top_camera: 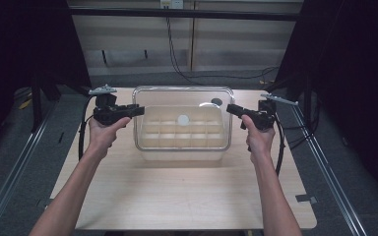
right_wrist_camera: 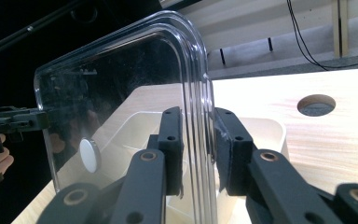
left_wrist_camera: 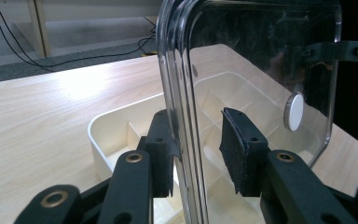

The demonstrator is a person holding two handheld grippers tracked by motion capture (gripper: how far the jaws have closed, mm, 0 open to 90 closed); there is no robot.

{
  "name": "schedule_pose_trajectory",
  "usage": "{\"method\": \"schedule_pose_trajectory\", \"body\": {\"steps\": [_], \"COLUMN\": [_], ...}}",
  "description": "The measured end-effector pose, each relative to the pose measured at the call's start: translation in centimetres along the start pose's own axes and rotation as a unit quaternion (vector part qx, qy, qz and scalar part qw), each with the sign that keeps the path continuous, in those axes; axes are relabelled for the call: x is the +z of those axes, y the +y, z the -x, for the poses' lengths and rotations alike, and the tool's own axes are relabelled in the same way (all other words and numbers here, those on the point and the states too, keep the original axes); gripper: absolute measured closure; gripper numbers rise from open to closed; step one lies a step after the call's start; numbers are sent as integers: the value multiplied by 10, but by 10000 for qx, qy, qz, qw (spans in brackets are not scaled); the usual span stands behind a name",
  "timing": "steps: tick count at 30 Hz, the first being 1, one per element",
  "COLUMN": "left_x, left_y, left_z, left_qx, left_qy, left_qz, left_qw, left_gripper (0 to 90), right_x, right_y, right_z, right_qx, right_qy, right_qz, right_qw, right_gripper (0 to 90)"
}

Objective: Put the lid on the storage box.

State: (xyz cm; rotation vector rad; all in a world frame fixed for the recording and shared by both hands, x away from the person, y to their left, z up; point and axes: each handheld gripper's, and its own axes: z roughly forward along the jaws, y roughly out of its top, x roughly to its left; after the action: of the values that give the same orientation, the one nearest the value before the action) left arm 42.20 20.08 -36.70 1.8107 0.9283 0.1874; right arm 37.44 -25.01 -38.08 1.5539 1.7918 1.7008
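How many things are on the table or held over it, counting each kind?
Clear lid: 1
White divided box: 1
White round knob on the lid: 1
Black tools: 2, the left tool and the right tool
Total: 5

Readable text: none could be made out in any view.
Clear lid (top_camera: pixel 183 93): bore no lettering; its white round knob (top_camera: pixel 183 119) was blank.
Compartment tray (top_camera: pixel 211 145): carried no label or number.
Table (top_camera: pixel 177 191): showed plain wood grain, with no marks or signs.
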Motion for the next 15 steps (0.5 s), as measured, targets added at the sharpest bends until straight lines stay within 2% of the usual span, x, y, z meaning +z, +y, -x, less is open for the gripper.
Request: {"method": "schedule_pose_trajectory", "body": {"steps": [2, 15], "left_x": [1, 13], "left_y": [1, -1], "left_z": [-1, -14], "left_qx": [43, -167], "left_qy": [32, -40], "left_qz": [-68, -76], "left_qw": [10000, 9998], "left_gripper": [646, 635], "right_x": [2, 17], "right_y": [0, 0], "right_z": [2, 11], "right_qx": [-9, 108], "right_qy": [-17, -137], "right_qz": [4, -137], "right_qw": [10000, 9998], "right_gripper": [742, 728]}}
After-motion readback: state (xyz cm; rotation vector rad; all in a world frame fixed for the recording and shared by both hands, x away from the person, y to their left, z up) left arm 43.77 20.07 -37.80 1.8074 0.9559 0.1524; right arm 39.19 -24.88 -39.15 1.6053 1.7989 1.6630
